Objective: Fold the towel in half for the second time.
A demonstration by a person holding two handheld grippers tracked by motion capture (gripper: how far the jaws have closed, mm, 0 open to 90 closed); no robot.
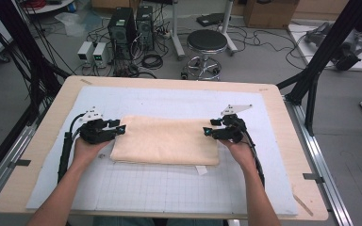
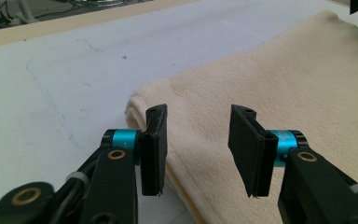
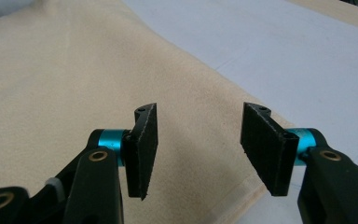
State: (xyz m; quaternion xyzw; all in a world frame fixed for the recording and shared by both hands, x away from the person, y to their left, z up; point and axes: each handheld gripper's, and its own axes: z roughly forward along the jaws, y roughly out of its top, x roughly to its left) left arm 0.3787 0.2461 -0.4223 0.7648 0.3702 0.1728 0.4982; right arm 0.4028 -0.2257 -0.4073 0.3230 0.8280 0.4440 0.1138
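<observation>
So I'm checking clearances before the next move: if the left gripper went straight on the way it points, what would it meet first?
Most likely the folded cream towel. The left gripper has its fingers open just above the towel's near corner, with cloth lying straight ahead, though the height above it is hard to judge.

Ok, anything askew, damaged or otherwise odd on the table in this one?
Little stands out. The folded cream terry towel lies flat and fairly square on the white gridded mat. Its small white tag pokes out under the near edge. The left gripper and right gripper sit open at its ends.
</observation>
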